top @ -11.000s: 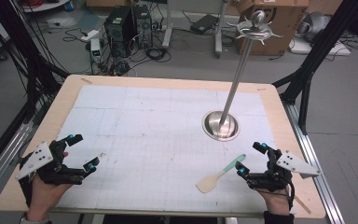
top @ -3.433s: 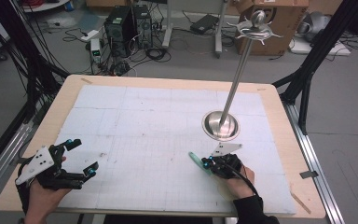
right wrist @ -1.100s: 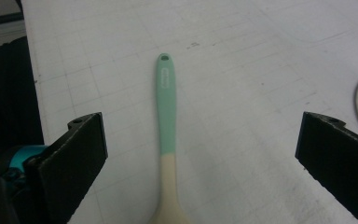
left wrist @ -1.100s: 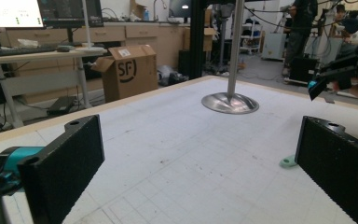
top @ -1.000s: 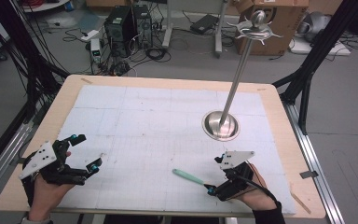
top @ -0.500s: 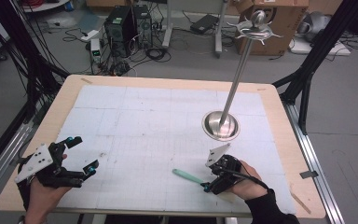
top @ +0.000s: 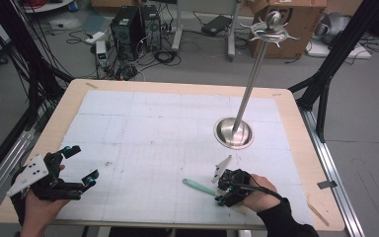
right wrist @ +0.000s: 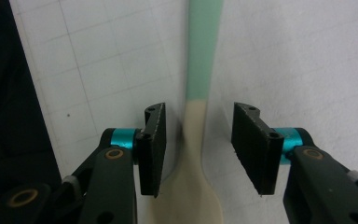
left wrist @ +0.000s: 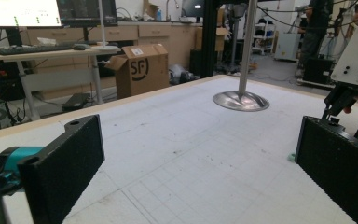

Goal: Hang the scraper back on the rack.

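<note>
A spatula point(top: 197, 186) with a mint-green handle and a beige blade lies flat on the white gridded mat near the front edge. My right gripper point(top: 222, 194) is down over its blade end. In the right gripper view the jaws stand open on either side of the spatula point(right wrist: 205, 46) where green meets beige, with a gap on each side of my right gripper point(right wrist: 198, 144). My left gripper point(top: 83, 163) is open at the front left corner, holding nothing. The left gripper view shows my left gripper point(left wrist: 200, 158) with wide-apart jaws over bare mat.
A metal stand point(top: 234, 132) with a round dish base and a tall pole topped by a hooked crown rises right of centre, just behind my right hand; its base point(left wrist: 241, 99) also shows in the left gripper view. The wooden table edge point(top: 177, 85) frames the mat.
The spatula has moved from the front right to front centre and turned. Over the last second my right gripper shifted left and came down over its blade end. My left gripper barely moved.
</note>
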`<state>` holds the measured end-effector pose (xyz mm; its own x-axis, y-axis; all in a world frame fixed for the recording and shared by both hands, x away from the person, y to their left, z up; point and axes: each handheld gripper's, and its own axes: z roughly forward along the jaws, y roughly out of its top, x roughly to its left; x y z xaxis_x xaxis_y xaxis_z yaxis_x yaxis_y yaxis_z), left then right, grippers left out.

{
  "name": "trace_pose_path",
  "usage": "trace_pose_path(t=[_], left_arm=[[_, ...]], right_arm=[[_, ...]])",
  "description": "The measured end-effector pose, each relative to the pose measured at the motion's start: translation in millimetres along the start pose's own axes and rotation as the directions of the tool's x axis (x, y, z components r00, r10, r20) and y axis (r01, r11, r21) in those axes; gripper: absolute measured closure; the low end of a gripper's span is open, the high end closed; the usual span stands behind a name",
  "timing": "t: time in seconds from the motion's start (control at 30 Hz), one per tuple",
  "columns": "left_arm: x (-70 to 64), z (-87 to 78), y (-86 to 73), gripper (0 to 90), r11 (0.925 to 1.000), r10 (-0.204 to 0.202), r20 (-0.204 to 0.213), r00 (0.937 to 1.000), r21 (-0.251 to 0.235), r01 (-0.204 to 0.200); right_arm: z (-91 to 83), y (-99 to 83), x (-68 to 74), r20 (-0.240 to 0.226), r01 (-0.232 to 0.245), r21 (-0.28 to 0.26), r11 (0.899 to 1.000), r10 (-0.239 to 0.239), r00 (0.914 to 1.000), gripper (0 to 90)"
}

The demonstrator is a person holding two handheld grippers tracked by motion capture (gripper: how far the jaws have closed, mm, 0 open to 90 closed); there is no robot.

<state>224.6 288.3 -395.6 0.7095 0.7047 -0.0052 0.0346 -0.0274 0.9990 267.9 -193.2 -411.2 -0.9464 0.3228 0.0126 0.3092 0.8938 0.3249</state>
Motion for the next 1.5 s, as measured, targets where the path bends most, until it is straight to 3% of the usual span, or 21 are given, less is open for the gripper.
trace_pose_path(t=[0.2, 0.53, 0.77, 0.93, 1.0, 1.13, 1.17, 1.33, 1.5], left_arm=[[-0.2, 2.4, -0.9, 1.8, 1.0000, -0.002, 0.003, 1.0000, 0.004, 0.002], [-0.5, 5.4, -1.2, 1.8, 1.0000, -0.003, 0.010, 0.9999, 0.002, 0.003], [-1.0, 6.7, -1.7, 1.8, 1.0000, -0.002, 0.014, 0.9999, 0.006, 0.002], [-0.4, 6.6, -1.9, 1.8, 1.0000, -0.002, 0.011, 0.9999, 0.006, 0.002], [-0.3, 6.9, -2.2, 1.8, 1.0000, -0.007, 0.010, 0.9999, 0.003, 0.007], [-0.1, 6.8, -2.0, 1.8, 1.0000, -0.006, 0.011, 0.9999, 0.003, 0.005], [0.0, 6.7, -1.9, 1.8, 1.0000, -0.006, 0.011, 0.9999, 0.002, 0.006], [0.6, 6.6, -1.8, 1.8, 1.0000, -0.007, 0.009, 0.9999, 0.002, 0.007], [0.3, 7.3, -2.1, 1.8, 1.0000, -0.005, 0.009, 1.0000, 0.003, 0.005]], right_arm=[[-0.2, 3.7, 1.5, 0.013, 0.003, 0.047, 0.999, -0.004, 0.9999, 64.8], [2.6, 19.0, 3.1, 0.016, -0.038, 0.163, 0.986, 0.036, 0.9992, 76.8], [1.5, 15.8, 4.3, 0.022, -0.023, 0.142, 0.990, 0.020, 0.9996, 80.5], [-0.8, 9.5, 5.2, 0.027, -0.016, 0.093, 0.996, 0.013, 0.9995, 80.8], [-4.3, 5.4, 3.8, 0.008, -0.036, 0.037, 0.999, 0.036, 0.9993, 80.8], [-10.5, 1.7, 2.5, 0.021, -0.036, -0.010, 0.999, 0.036, 0.9991, 80.8], [-16.2, -1.7, 1.3, 0.017, -0.051, -0.052, 0.997, 0.052, 0.9985, 80.7], [-31.2, -15.4, -1.8, 0.024, -0.099, -0.152, 0.983, 0.104, 0.9943, 80.7], [-44.5, -31.5, -5.9, 0.022, -0.144, -0.260, 0.955, 0.155, 0.9877, 80.7]])
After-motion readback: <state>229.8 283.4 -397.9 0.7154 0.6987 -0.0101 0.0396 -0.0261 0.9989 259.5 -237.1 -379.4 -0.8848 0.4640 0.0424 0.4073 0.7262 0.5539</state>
